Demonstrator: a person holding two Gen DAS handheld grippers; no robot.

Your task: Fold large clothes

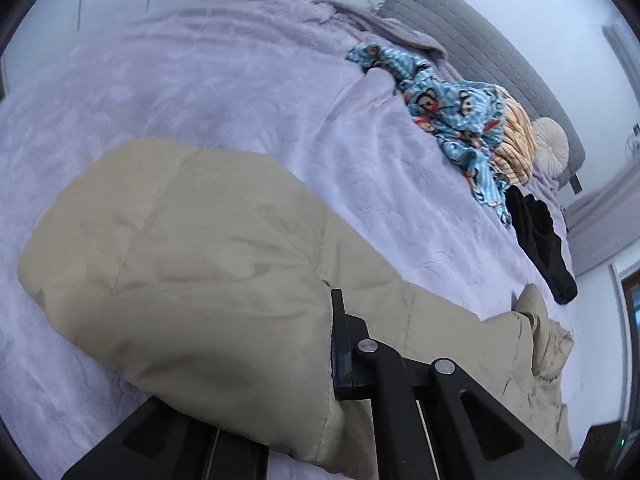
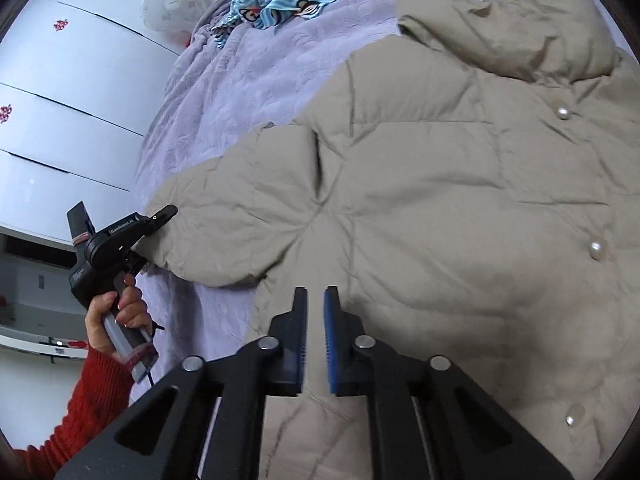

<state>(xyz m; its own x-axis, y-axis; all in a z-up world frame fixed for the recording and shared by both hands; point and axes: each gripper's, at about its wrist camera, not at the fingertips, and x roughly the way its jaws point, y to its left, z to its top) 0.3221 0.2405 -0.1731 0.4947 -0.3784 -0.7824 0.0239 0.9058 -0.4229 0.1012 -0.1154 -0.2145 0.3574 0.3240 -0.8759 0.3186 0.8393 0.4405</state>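
Jacket (image 2: 420,200), beige and quilted, lies spread front-up on the lavender bedspread (image 2: 248,80), with pearl snap buttons (image 2: 595,248) along its placket and the collar toward the far side. Its sleeve (image 1: 192,248) extends outward across the bedspread. The left gripper (image 2: 166,216) is clamped on the sleeve's cuff end; the fabric bulges over one finger (image 1: 340,344) in the left wrist view and hides the other. A hand (image 2: 120,312) in a red knitted sleeve (image 2: 80,400) holds that gripper's handle. The right gripper (image 2: 316,300) rests at the jacket's lower hem, its fingers drawn nearly together with a narrow slit between the pads; whether fabric is pinched there cannot be determined. Blue patterned clothing (image 1: 452,108) lies farther up the bed, and a black garment (image 1: 544,240) beside it.
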